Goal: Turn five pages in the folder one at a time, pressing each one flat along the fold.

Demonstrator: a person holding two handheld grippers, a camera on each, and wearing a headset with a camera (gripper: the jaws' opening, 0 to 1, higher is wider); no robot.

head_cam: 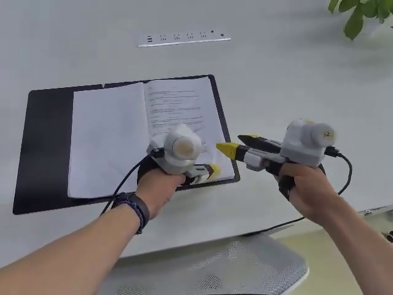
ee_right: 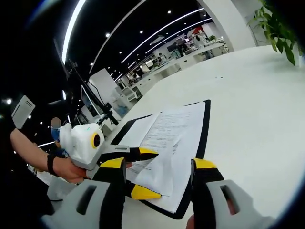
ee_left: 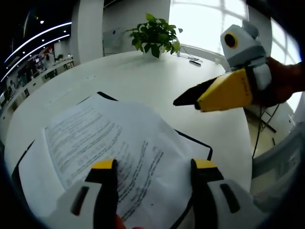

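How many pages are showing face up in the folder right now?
2. A blank page lies left of the fold and a printed page lies right of it, both in the black folder. More sheets may be stacked out of sight under them.

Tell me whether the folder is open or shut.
Open. The folder lies spread flat on the table, blank page left of the fold, printed page right.

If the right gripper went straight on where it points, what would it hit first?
Probably the printed page near its corner, though the left gripper sits close beside that line; depth is unclear.
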